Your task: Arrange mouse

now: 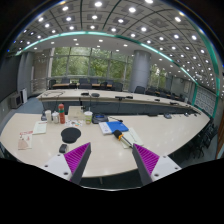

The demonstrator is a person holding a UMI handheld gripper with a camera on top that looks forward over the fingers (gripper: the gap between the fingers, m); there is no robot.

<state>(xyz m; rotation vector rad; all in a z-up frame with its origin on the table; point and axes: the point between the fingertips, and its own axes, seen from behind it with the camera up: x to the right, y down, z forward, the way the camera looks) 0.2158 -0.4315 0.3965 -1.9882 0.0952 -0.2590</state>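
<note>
We see the gripper with its fingers spread wide, nothing between them, above a pale table. A small dark shape, likely the mouse, lies just left of the left finger, near a round black mousepad. Farther items are too small to identify.

A pale curved worktop carried a round black mat, a blue booklet, sheets of paper and a few bottles. Behind it ran a second long worktop, with tall windows and rows of ceiling lights beyond.
</note>
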